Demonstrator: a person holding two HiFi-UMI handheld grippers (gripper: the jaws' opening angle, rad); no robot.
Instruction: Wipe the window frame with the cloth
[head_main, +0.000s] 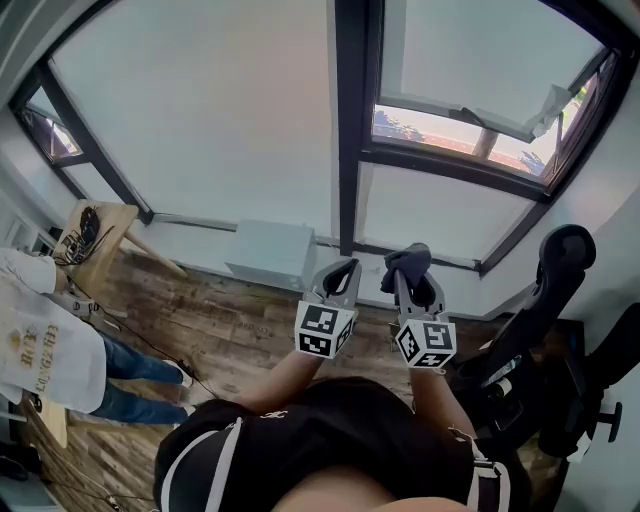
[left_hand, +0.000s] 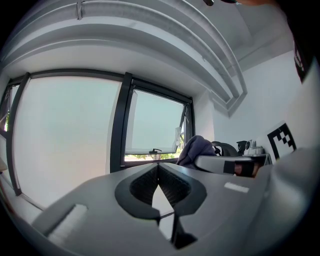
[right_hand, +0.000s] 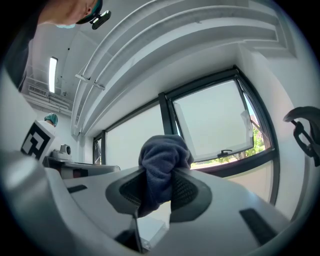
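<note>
Dark blue cloth (right_hand: 165, 150) is pinched tight by the right tool (right_hand: 155, 182), while the left tool (left_hand: 158, 175) is closed, empty.

head view steeply down from above; both gripper views low, angled up; all share window frame (head_main: 350, 120).

cloth (right_hand: 162, 157) in right hand-held gripper (head_main: 412, 283); window frame (head_main: 350, 120) ahead

Cloth (right_hand: 162, 160) — dark slate blue, plain. Window frame (head_main: 349, 120) — black; panes (head_main: 200, 120) pale grey-white. Left gripper (head_main: 345, 266) and right gripper (head_main: 412, 272): grey bodies, black ribbed pads (left_hand: 172, 187), cubes (head_main: 322, 330) with black-and-white square markers. Floor (head_main: 220, 320): brown wood-grain planks. Bystander (head_main: 40, 340) at left: white shirt, blue jeans.
</note>
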